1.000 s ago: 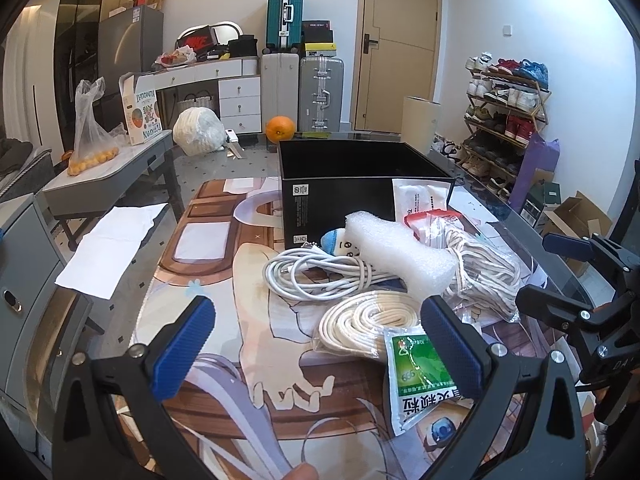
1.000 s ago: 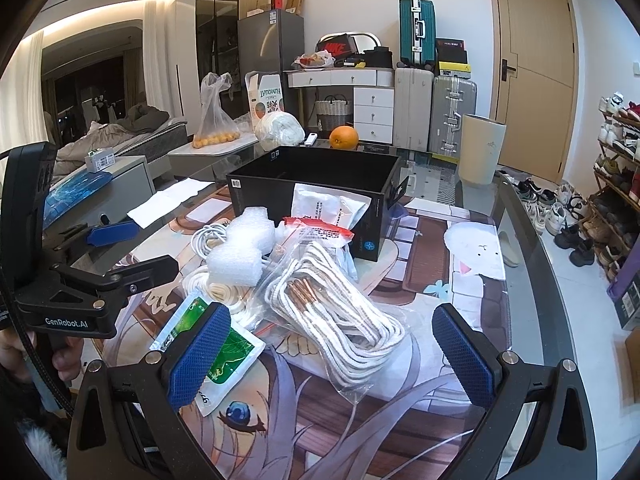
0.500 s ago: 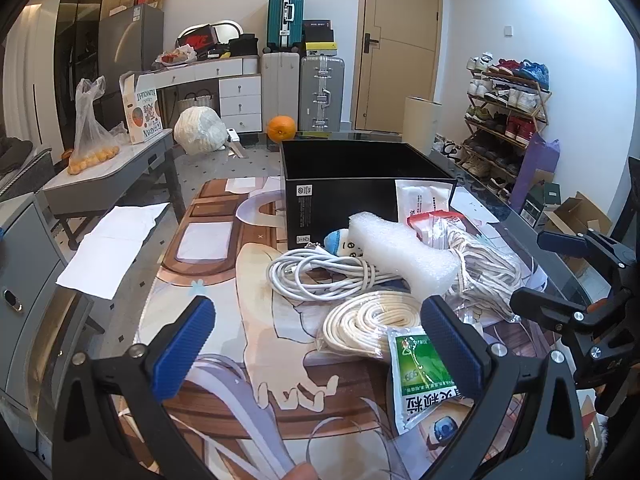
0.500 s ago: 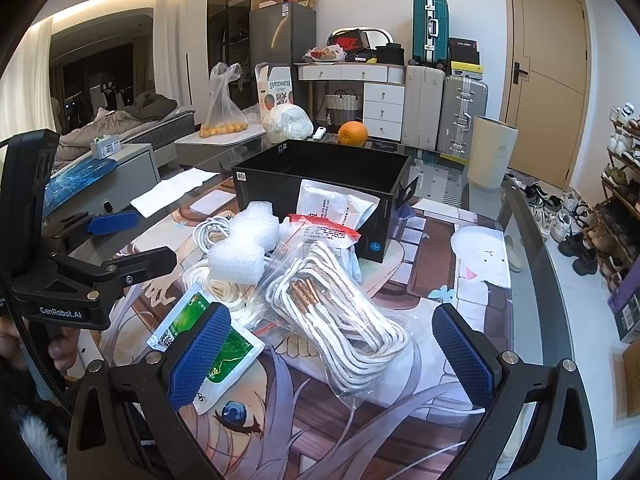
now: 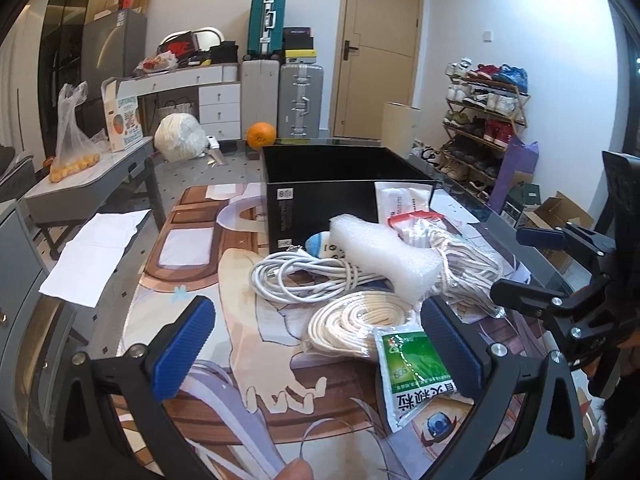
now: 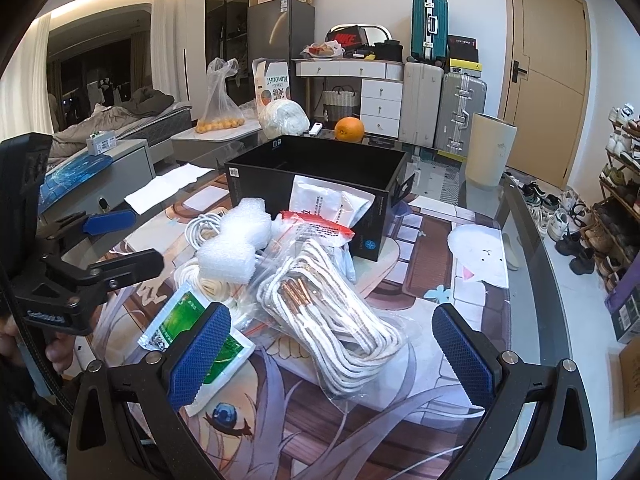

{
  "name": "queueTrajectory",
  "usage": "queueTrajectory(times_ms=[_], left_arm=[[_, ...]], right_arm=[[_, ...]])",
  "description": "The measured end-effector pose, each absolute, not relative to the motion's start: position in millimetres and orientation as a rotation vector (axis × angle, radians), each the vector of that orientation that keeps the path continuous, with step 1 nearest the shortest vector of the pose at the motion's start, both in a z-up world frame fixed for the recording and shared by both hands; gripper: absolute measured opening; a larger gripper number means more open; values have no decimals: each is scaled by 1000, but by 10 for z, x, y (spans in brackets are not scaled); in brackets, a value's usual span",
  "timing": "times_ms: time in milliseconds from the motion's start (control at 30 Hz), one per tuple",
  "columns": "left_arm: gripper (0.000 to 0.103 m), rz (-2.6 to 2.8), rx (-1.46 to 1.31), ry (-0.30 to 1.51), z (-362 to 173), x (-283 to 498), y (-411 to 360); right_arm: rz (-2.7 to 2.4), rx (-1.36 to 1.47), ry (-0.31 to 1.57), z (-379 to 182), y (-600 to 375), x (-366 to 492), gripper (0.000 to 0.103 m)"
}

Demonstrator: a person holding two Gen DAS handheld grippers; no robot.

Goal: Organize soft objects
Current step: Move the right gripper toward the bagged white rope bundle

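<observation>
White foam block (image 5: 384, 250) lies on a pile at the table's middle, touching a white cable coil (image 5: 296, 276) and a bagged white rope bundle (image 6: 340, 312), just in front of the black box (image 5: 340, 196). A green sachet (image 5: 416, 372) lies nearest the near edge. Left gripper (image 5: 316, 344) and right gripper (image 6: 332, 354) both stand wide open, gripping nothing, above the printed mat (image 5: 256, 332).
</observation>
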State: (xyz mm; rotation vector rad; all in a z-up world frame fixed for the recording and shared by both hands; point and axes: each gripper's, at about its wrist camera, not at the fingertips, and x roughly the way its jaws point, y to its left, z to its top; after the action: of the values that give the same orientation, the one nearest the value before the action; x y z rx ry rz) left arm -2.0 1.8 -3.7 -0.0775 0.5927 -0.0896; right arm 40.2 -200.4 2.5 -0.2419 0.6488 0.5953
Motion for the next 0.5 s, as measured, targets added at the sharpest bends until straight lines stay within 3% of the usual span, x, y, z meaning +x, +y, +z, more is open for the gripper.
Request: queueTrajectory(times_ms=[500], left_arm=[[103, -196, 35, 653, -126, 4, -251]], right_arm=[[612, -292, 709, -63, -1981, 573, 103]])
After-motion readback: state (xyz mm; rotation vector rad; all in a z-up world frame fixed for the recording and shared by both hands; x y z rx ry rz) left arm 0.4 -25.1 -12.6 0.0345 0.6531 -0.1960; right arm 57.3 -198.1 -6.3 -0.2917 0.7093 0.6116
